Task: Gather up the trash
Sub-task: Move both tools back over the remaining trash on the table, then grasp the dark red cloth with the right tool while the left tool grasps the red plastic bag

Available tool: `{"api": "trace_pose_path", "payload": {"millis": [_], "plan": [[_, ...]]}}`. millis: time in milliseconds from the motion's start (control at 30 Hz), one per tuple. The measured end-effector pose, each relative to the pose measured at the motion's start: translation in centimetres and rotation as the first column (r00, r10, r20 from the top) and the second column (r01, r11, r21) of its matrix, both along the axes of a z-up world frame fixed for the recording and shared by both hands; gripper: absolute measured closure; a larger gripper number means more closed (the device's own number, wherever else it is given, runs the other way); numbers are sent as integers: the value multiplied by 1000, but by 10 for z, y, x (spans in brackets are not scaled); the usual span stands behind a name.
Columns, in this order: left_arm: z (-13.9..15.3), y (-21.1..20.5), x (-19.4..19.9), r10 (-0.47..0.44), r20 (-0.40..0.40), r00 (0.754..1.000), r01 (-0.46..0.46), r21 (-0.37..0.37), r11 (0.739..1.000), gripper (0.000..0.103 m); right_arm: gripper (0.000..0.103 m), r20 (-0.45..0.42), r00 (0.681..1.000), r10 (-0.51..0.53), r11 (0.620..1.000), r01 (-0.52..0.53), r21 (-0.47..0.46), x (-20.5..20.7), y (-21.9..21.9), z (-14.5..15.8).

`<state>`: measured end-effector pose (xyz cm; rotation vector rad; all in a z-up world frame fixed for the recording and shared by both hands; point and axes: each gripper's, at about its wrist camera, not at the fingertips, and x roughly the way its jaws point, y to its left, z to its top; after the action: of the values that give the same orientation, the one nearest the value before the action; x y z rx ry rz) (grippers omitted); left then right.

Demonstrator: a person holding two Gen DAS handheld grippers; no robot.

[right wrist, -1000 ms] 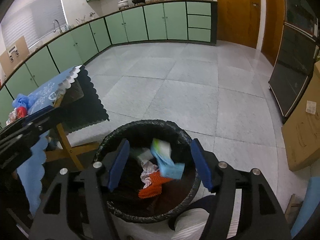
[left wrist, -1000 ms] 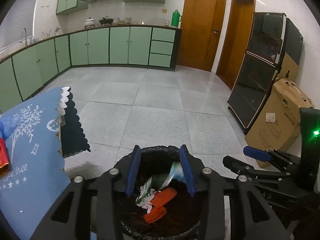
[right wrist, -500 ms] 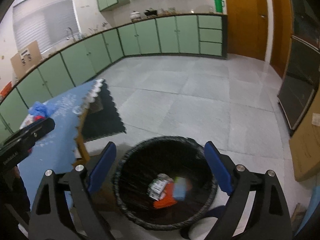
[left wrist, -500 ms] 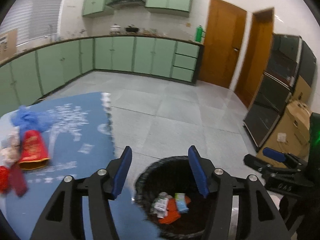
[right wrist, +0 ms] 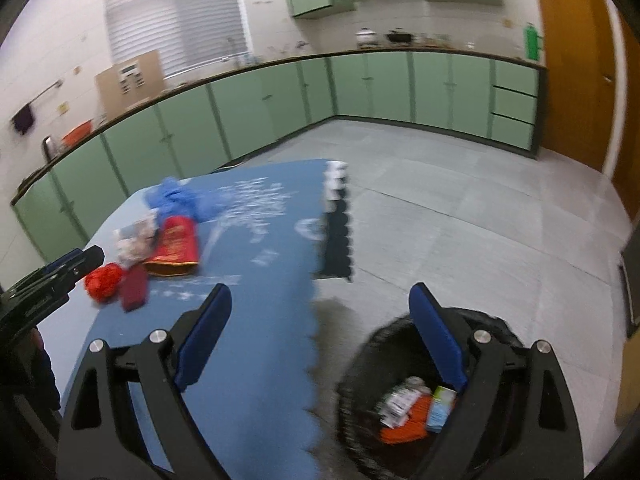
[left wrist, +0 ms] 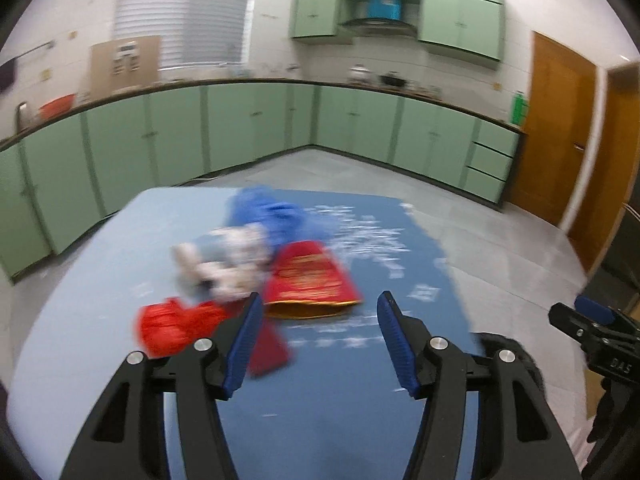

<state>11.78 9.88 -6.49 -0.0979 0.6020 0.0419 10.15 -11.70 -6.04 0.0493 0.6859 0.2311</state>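
Observation:
Trash lies on the blue tablecloth (left wrist: 340,400): a red and gold packet (left wrist: 310,282), a crumpled red wrapper (left wrist: 170,326), a dark red piece (left wrist: 268,350), white crumpled paper (left wrist: 224,264) and a blue bag (left wrist: 276,214). My left gripper (left wrist: 320,340) is open and empty, just short of the red packet. My right gripper (right wrist: 320,340) is open and empty above the table edge and the black bin (right wrist: 360,384), which holds orange, white and blue trash (right wrist: 412,412). The same pile shows in the right wrist view, with the red packet (right wrist: 174,246) at its middle.
Green cabinets (left wrist: 248,128) run along the far walls. Wooden doors (left wrist: 560,128) stand at the right. The bin stands on the grey tile floor (right wrist: 460,232) beside the table's right edge. The left gripper (right wrist: 48,284) shows at the left of the right wrist view.
Both grippers have swung left and up from over the bin toward the table. The left one now faces the trash pile. Both stay open and empty.

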Motion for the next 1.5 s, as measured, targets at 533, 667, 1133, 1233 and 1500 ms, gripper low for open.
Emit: {"api": "trace_pose_path", "payload": {"millis": [533, 667, 1133, 1233, 1500], "plan": [[-35, 123, -19, 212, -65, 975, -210, 35, 977, 45, 16, -52, 966, 255, 966, -256, -25, 24, 158, -32], [-42, 137, -21, 223, -84, 971, -223, 19, 975, 45, 18, -90, 953, 289, 954, -295, -53, 30, 184, -43], [-52, 154, -14, 221, -117, 968, -224, -14, 974, 45, 35, -207, 923, 326, 932, -350, -94, 48, 230, -72], [-52, 155, -13, 219, -120, 968, -222, -15, 975, 45, 42, -212, 921, 328, 929, -355, -103, 49, 232, -73], [-54, 152, -10, 213, -130, 968, -217, -12, 976, 44, 63, -200, 905, 375, 912, -399, -98, 45, 238, -71]]}}
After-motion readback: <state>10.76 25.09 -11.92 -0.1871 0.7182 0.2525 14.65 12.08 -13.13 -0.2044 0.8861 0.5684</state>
